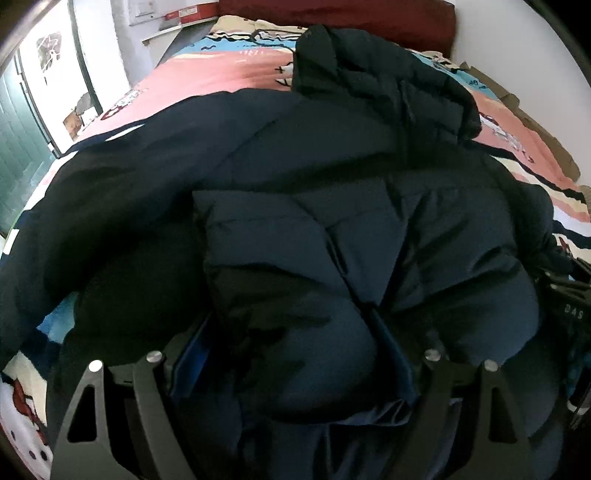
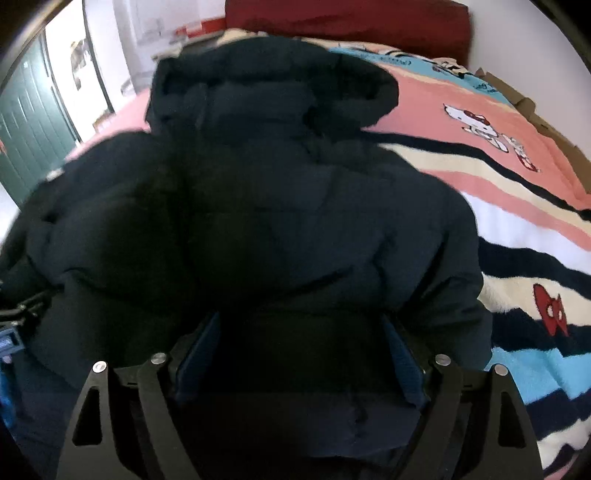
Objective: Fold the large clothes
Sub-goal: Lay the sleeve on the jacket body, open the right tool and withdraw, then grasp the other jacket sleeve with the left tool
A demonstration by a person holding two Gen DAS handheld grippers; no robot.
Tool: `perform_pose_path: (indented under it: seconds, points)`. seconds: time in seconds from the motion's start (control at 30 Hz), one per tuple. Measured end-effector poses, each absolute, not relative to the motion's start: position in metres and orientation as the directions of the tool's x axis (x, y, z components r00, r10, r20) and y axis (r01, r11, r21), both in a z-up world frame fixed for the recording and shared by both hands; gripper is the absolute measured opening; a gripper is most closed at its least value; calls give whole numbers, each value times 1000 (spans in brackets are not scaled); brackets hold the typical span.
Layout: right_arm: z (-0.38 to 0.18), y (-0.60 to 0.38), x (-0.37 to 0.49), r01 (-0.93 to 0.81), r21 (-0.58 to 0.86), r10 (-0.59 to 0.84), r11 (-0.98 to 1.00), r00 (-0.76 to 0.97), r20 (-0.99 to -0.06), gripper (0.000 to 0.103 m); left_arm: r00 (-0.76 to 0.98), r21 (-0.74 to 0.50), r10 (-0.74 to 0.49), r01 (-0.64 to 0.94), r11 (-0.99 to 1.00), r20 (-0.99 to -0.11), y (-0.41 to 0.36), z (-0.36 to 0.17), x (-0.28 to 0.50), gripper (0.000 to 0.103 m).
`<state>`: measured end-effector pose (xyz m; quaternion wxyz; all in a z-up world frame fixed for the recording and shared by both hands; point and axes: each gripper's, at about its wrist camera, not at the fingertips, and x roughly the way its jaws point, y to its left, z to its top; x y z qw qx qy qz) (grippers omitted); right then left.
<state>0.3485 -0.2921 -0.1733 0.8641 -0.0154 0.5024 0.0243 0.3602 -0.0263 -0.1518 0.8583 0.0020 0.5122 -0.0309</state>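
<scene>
A dark navy puffer jacket (image 1: 332, 221) lies on the bed, its hood (image 1: 369, 74) pointing toward the headboard. One sleeve (image 1: 110, 177) stretches out to the left. My left gripper (image 1: 291, 332) stands wide over the jacket's near part, and puffy fabric bulges up between its blue pads (image 1: 188, 354) without being pinched. In the right wrist view the same jacket (image 2: 277, 221) and hood (image 2: 266, 81) fill the middle. My right gripper (image 2: 301, 325) is also wide, dark fabric lying between its pads (image 2: 400, 354), whose inner faces show.
The bed has a pink, blue and striped cartoon-cat bedspread (image 2: 480, 147) with bare room to the right of the jacket. A dark red headboard (image 2: 347, 18) stands at the far end. A green door (image 1: 18, 147) is at the left. Brown cardboard (image 1: 535, 125) lines the bed's right side.
</scene>
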Motion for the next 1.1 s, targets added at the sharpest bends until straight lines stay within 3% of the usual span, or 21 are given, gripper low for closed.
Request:
perform_pose_path:
  seconds: [0.2, 0.63, 0.93, 1.1]
  points:
    - [-139, -294, 325, -9, -17, -10, 1000, 530, -848, 84, 556, -102, -88, 5, 995, -826, 0, -114, 329, 83]
    - [-76, -314, 200, 124, 58, -24, 991, 576, -817, 84, 570, -404, -220, -218, 888, -792, 134, -71, 255, 82]
    - [-59, -335, 138, 176, 83, -41, 981, 602, -798, 84, 579, -503, -199, -429, 750, -791, 260, -92, 217, 82]
    - [-58, -351, 113, 225, 91, -66, 970, 603, -795, 84, 572, -474, -94, -564, 676, -815, 333, -102, 190, 82]
